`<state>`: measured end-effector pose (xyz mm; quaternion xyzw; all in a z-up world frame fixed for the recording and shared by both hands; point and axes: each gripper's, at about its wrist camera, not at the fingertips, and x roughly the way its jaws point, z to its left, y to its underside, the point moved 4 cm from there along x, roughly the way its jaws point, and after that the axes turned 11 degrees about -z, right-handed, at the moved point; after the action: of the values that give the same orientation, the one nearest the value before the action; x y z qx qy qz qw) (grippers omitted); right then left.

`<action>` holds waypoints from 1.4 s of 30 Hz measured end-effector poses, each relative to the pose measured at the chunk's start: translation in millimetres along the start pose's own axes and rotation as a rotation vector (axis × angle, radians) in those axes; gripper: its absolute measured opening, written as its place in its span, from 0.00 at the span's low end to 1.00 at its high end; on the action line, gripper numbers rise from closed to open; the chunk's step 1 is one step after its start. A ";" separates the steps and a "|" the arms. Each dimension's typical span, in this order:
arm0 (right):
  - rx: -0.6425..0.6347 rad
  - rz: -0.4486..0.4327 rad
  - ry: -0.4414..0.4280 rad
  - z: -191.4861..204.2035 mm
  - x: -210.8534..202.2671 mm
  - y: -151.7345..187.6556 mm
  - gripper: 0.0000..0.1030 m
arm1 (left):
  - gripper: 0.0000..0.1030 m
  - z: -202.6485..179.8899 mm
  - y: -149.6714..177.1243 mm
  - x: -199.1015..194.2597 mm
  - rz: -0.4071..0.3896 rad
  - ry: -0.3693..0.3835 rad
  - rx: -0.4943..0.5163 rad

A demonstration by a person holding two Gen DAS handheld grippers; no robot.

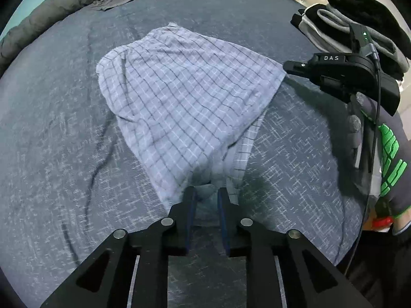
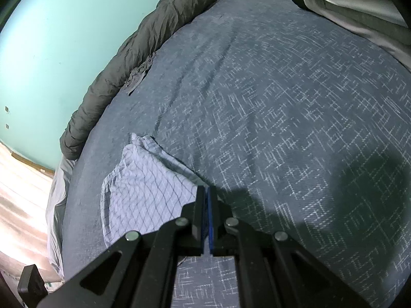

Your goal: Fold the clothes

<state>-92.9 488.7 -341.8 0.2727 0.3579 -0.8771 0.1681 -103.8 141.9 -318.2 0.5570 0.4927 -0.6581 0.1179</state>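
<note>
A light blue checked garment (image 1: 185, 100) is lying spread on a blue-grey patterned bedspread (image 1: 64, 133), filling the middle of the left wrist view and narrowing toward 6 o'clock. Its near end is being held between the fingers of the left gripper (image 1: 206, 192); the jaws are parted only as far as the bunched cloth gathered between them. A paler inner layer of the fabric is showing along the garment's edge at about 4 o'clock from its centre.

The far right corner of the garment, at 2 o'clock in the left wrist view, is being met by the tip of the right gripper (image 1: 289, 66), which is being carried by a gloved hand (image 1: 380, 138) in grey with green patches. In the right wrist view the right gripper (image 2: 207, 191) is seen with its jaws pressed together on the corner of the garment (image 2: 143, 190), the cloth trailing off toward 9 o'clock.

A stack of folded black and grey clothes (image 1: 359, 23) is resting at 1 o'clock on the bed. A rumpled dark grey quilt (image 2: 123, 61) is lying along the far edge of the bedspread (image 2: 282, 102), against a turquoise wall (image 2: 51, 46) at 10 o'clock.
</note>
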 end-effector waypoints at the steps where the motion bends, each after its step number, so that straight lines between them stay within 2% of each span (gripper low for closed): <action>1: 0.001 0.000 0.000 0.1 0.3 0.0 0.01 | 0.19 -2.6 1.2 1.3 0.002 -0.014 0.010; 5: 0.008 0.001 0.000 -1.6 0.0 -0.1 0.01 | 0.19 -6.0 6.4 8.0 0.008 -0.021 0.031; 7: 0.009 0.000 0.000 -1.7 -0.3 -0.2 0.01 | 0.12 -6.4 8.8 8.1 0.007 -0.020 0.045; 8: 0.011 -0.001 -0.001 -1.6 -0.2 -0.3 0.01 | 0.04 -6.5 9.9 7.2 0.005 -0.020 0.054; 9: 0.012 -0.002 -0.001 -1.5 -0.1 -0.3 0.01 | 0.00 -6.4 10.8 5.6 0.002 -0.019 0.060; 19: 0.025 -0.005 0.003 -4.4 -0.5 -0.1 0.01 | 0.00 1.1 21.9 -27.2 -0.040 0.020 0.052; 22: 0.028 -0.005 -0.001 -3.1 -0.2 0.9 0.01 | 0.00 -1.3 18.4 -23.3 -0.045 0.004 0.050; 23: 0.025 -0.004 -0.002 -2.0 0.2 1.1 0.01 | 0.02 -2.7 16.3 -20.7 -0.047 -0.004 0.050; 25: 0.022 -0.004 -0.003 -0.4 0.5 1.4 0.01 | 0.17 -5.4 12.1 -15.4 -0.051 -0.020 0.050; 26: 0.021 -0.003 -0.004 0.2 0.6 1.5 0.01 | 0.31 -6.8 10.0 -12.8 -0.053 -0.028 0.050; 27: 0.021 -0.003 -0.003 0.0 0.6 1.5 0.01 | 0.40 -8.1 7.8 -10.2 -0.055 -0.036 0.050; 31: 0.025 -0.003 -0.004 -1.7 0.3 0.3 0.01 | 0.41 -11.2 3.8 0.5 -0.057 -0.060 0.057; 32: 0.027 -0.003 -0.005 -2.2 0.1 0.0 0.01 | 0.40 -10.7 5.1 3.2 -0.054 -0.062 0.063; 34: 0.028 -0.003 -0.004 -2.8 -0.2 0.0 0.01 | 0.26 -9.3 8.1 8.4 -0.049 -0.069 0.076; 35: 0.029 -0.004 -0.004 -3.0 -0.3 0.0 0.01 | 0.15 -7.7 10.2 9.5 -0.048 -0.078 0.085; 39: 0.032 -0.004 -0.004 -4.1 -0.8 -0.1 0.01 | 0.06 -1.5 14.4 9.6 -0.058 -0.075 0.086; 42: 0.034 -0.004 -0.003 -4.9 -1.2 -0.2 0.01 | 0.04 0.8 15.3 2.4 -0.083 -0.066 0.077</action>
<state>-90.3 492.4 -343.8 0.2733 0.3434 -0.8838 0.1621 -94.4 134.8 -328.2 0.5183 0.4855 -0.6989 0.0852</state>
